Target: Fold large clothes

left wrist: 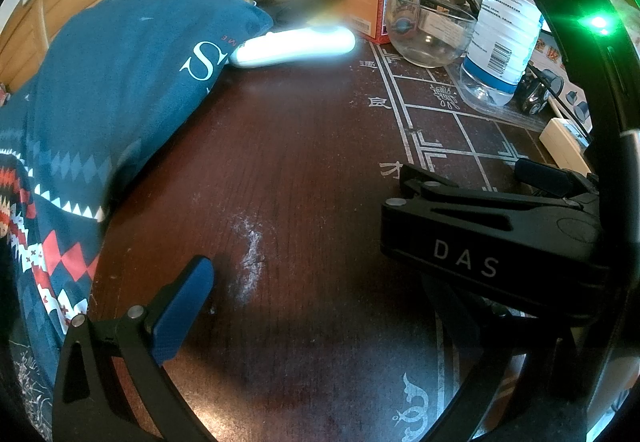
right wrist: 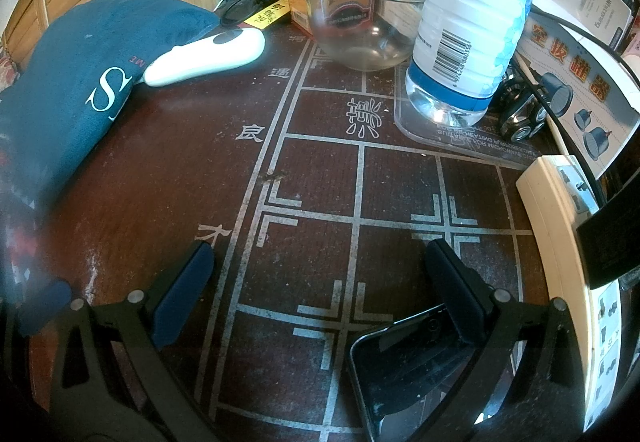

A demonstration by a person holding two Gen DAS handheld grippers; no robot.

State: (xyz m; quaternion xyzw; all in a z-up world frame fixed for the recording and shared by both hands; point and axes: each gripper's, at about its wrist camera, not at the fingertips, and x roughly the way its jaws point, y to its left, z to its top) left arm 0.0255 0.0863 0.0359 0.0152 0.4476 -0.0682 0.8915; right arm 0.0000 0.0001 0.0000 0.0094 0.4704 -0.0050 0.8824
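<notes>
We see both grippers, left (left wrist: 320, 282) and right (right wrist: 320, 282), spread wide and empty; the navy patterned sweater (left wrist: 100, 90) lies at frame left.

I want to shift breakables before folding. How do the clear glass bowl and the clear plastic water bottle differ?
The clear glass bowl is low, wide and open-topped; the clear plastic water bottle is tall and narrow. The bowl is bare, the bottle carries a white-and-blue label with a barcode. The bowl sits on the dark tabletop, the bottle on a clear plastic tray. Both are see-through and upright.
</notes>
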